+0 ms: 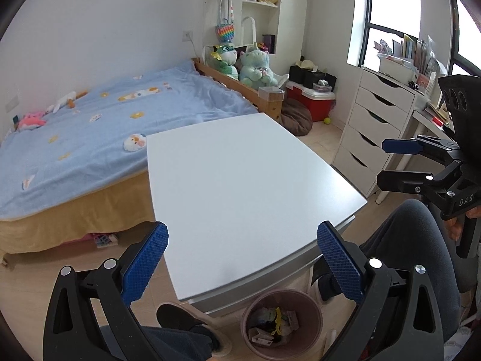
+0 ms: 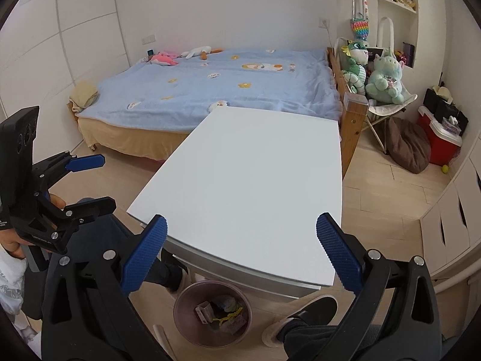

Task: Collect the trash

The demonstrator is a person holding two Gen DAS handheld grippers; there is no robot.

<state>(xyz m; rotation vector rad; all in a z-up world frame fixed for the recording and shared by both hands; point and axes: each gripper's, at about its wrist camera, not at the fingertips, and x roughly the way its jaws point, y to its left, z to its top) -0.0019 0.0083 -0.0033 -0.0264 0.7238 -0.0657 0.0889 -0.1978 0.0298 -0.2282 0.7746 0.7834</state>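
Both grippers hover above the white tabletop (image 1: 240, 180), spread wide, holding nothing. The left gripper (image 1: 242, 258) and right gripper (image 2: 240, 252) sit at about equal height, approx side by side.

No trash shows on the table; what's visible lies in the bin (image 1: 281, 322), down on the wood floor under the near table edge, between the person's shoes. From each gripper it's below and slightly forward, w/ neither arm clearly nearer.

Bin: round, pinkish translucent plastic, thin rim, holding crumpled wrappers, a small carton and a yellow scrap (image 2: 225, 317). Tabletop: smooth matte laminate, rounded corners. Gripper pads (image 2: 144, 255): blue, knurled rubber.
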